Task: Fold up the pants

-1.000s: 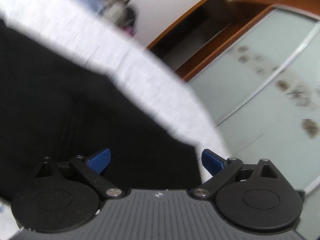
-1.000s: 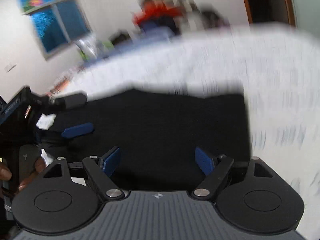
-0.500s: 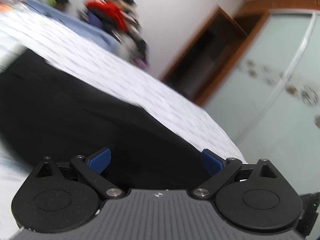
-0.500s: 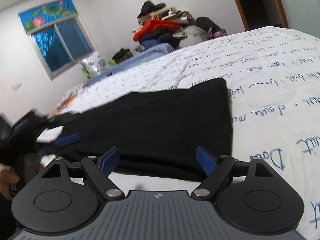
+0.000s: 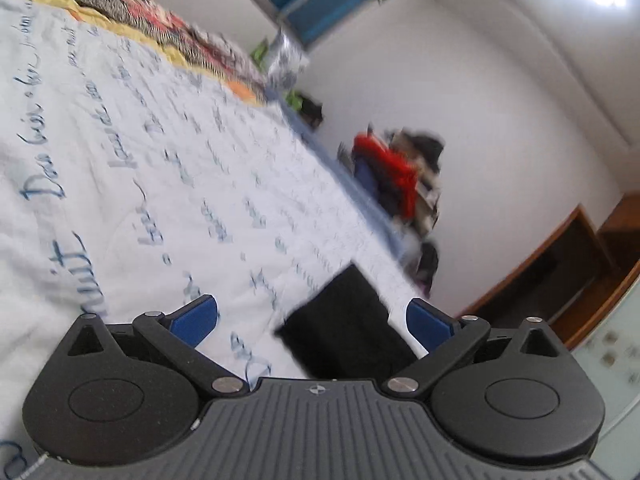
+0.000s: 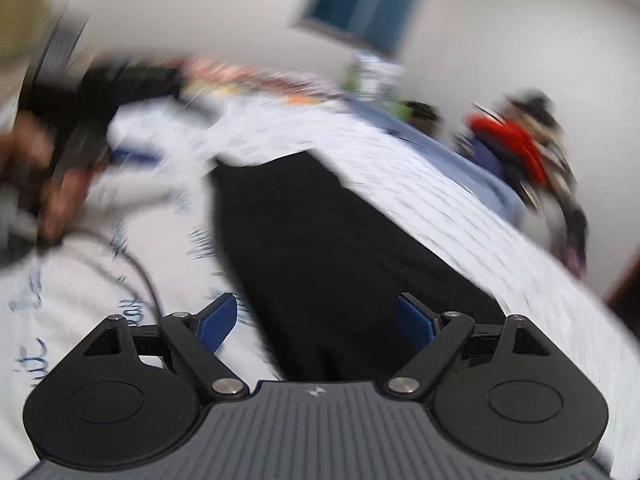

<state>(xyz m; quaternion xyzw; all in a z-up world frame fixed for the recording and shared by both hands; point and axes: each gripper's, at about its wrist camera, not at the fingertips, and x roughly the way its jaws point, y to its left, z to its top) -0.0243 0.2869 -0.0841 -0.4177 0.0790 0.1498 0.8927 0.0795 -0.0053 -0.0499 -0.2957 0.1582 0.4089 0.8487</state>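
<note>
The black pants (image 6: 320, 240) lie flat on the white bedsheet (image 5: 140, 184) with blue writing. Both the left gripper (image 5: 312, 320) and right gripper (image 6: 316, 320) have just been opening, jaws apart, nothing held.

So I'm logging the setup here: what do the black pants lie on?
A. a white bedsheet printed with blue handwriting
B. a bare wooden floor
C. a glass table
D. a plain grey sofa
A: the black pants lie flat on a white bedsheet covered in blue script.
</note>
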